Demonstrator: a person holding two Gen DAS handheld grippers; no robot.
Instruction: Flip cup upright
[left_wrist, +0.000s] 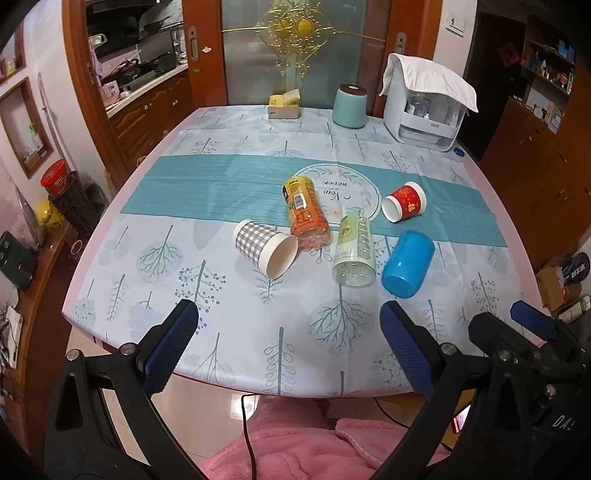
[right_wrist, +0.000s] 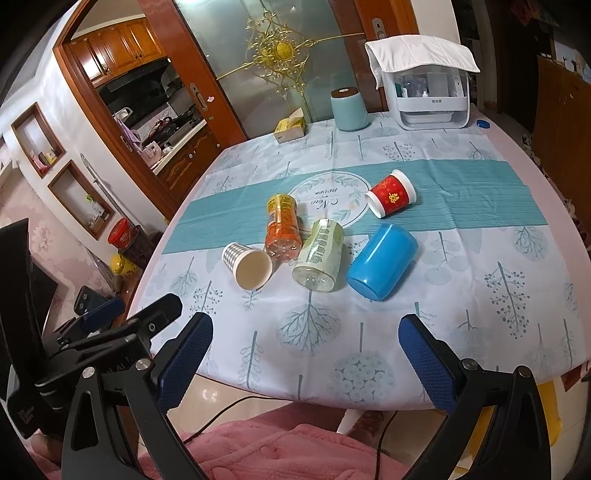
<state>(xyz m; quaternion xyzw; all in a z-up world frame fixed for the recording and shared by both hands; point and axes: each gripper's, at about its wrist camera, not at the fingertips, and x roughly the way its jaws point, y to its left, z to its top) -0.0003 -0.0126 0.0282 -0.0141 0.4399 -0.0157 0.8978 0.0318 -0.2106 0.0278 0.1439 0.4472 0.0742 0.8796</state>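
Three cups lie on their sides on the table: a grey checked paper cup (left_wrist: 264, 248) (right_wrist: 246, 265) with its mouth toward me, a blue plastic cup (left_wrist: 408, 264) (right_wrist: 382, 256), and a red paper cup (left_wrist: 403, 201) (right_wrist: 390, 194). An orange bottle (left_wrist: 304, 212) (right_wrist: 282, 229) and a pale green bottle (left_wrist: 354, 251) (right_wrist: 319, 260) lie between them. My left gripper (left_wrist: 290, 314) is open and empty above the near table edge. My right gripper (right_wrist: 306, 325) is open and empty, also near the front edge. The right gripper also shows in the left wrist view (left_wrist: 532, 325).
The table (left_wrist: 229, 310) has a tree-print cloth with a teal band. At its far edge stand a tissue box (left_wrist: 283, 105), a teal canister (left_wrist: 350, 105) and a white appliance under a towel (left_wrist: 424, 103). A pink robe (left_wrist: 295, 443) is below the front edge.
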